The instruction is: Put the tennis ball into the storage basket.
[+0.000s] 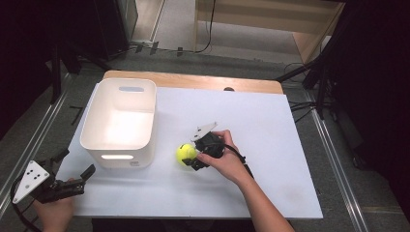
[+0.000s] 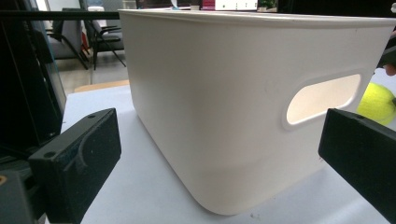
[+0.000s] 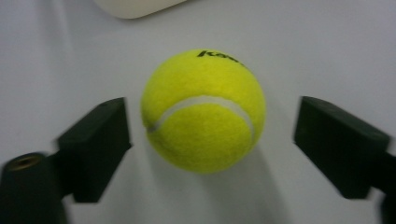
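The tennis ball (image 3: 203, 111) carries black lettering near its top that starts "Ka"; the rest curves out of sight. It lies on the white table (image 1: 270, 145), just beside the near right corner of the white bin (image 1: 120, 121). The right hand (image 1: 227, 162) reaches in from the lower edge of the high view, forearm slanting up and to the left, and points the right gripper (image 1: 192, 155) at the ball. Seen from the right gripper view, its jaws stand wide apart, one on each side of the ball, with a gap showing on both sides. The left hand (image 1: 54, 212) rests at the near left corner of the table, and the left gripper (image 1: 80, 181) faces the bin's handle wall, jaws spread and holding nothing.
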`<state>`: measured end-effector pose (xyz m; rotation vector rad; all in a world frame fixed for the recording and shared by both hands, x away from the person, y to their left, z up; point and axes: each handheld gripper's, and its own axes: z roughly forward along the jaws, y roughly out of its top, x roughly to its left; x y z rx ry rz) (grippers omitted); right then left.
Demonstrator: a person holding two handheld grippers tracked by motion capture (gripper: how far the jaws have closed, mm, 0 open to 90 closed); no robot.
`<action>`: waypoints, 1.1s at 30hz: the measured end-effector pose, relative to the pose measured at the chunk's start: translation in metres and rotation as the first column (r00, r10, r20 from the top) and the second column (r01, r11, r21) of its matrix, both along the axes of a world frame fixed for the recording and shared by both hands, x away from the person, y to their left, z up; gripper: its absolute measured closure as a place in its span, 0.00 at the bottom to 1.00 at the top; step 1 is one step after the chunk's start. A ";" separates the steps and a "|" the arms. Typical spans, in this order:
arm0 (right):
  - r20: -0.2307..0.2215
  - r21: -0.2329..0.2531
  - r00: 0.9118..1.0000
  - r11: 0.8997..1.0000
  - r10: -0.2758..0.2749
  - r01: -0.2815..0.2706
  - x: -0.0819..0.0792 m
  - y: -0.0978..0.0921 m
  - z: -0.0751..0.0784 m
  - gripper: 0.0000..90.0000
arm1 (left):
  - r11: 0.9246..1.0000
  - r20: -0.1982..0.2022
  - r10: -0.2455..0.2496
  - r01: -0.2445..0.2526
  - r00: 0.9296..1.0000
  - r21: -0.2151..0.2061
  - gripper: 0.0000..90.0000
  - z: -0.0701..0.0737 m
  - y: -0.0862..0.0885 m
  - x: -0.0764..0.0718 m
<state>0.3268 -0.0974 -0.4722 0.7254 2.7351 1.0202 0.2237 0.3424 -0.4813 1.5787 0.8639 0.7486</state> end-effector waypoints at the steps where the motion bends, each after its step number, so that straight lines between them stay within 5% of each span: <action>1: -0.004 0.006 1.000 1.000 0.001 -0.001 0.000 0.000 0.000 0.16 | 1.000 0.000 0.000 0.000 1.000 -0.001 0.00 0.000 0.000 0.000; 21: -0.032 -0.059 0.999 0.998 -0.001 -0.001 0.003 0.019 -0.012 0.16 | 1.000 0.001 -0.002 0.002 1.000 -0.007 0.00 0.000 0.001 0.000; 33: -0.048 -0.065 0.999 0.998 -0.020 0.016 0.004 0.024 -0.016 0.26 | 1.000 0.000 -0.003 0.003 1.000 -0.001 0.00 0.000 0.001 0.000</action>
